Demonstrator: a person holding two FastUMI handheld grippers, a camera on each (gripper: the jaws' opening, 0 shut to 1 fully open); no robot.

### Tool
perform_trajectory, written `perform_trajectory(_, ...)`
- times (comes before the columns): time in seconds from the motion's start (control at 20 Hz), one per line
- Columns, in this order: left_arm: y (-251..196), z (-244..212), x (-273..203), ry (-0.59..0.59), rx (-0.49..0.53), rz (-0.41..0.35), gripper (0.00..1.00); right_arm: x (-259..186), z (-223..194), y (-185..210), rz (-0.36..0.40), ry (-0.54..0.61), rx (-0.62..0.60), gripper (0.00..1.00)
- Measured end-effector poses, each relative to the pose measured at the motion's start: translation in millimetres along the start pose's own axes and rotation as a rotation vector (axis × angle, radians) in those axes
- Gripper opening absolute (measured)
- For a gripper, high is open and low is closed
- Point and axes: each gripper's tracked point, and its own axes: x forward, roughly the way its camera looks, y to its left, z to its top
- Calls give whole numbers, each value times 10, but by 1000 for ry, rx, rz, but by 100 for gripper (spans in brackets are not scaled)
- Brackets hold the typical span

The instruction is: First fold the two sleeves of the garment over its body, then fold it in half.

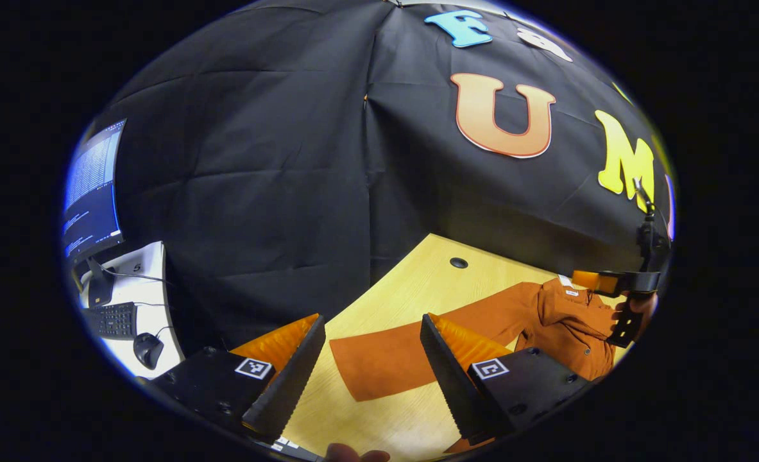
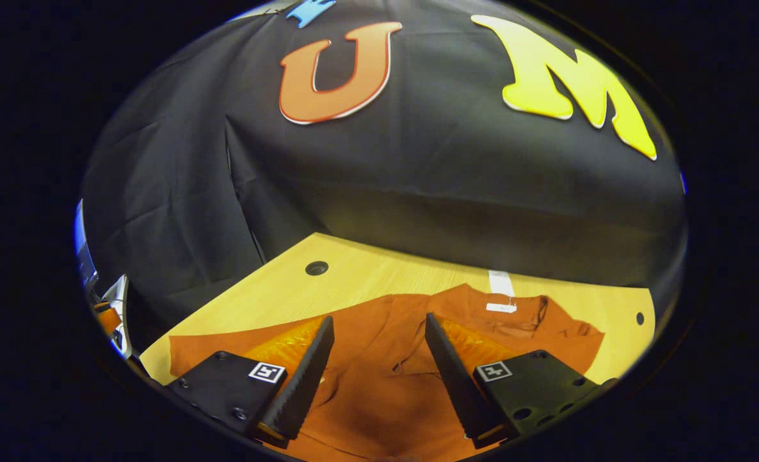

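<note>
Your left gripper (image 1: 373, 359) is spread above the sleeve (image 1: 385, 362) lying out toward the table's (image 1: 411, 282) left edge; your right gripper (image 2: 379, 366), also spread, hovers over the orange garment (image 2: 385, 398) at mid-table.

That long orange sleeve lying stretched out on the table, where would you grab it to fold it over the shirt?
Probably at the cuff end of the sleeve, where it lies flat and straight on the wooden table. The left claw hangs open right over it, so come down from above, pinch that free end, then carry it toward the body of the garment. The cuff is the loose end; the shoulder is fixed.
</note>
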Motion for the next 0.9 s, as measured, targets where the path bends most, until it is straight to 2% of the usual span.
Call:
perform_trajectory(0.35, 29, -494, 292, 150, 11, -4, 97, -951, 284, -324, -30, -106, -45, 97)
perform_trajectory(0.5, 7, -788, 393, 251, -10, 0, 97, -1290, 285, -613, -83, -122, -12, 96)
perform_trajectory(0.55, 54, -883, 459, 276, -10, 17, 100, -1380, 243, -682, -99, -120, 7, 96)
perform_trajectory(0.7, 151, -1086, 598, 339, -20, 74, 97, -1651, 187, -967, -152, -120, 44, 94)
perform_trajectory(0.9, 120, -1277, 758, 389, -43, 88, 97, -1971, 58, -1291, -222, -112, 54, 96)
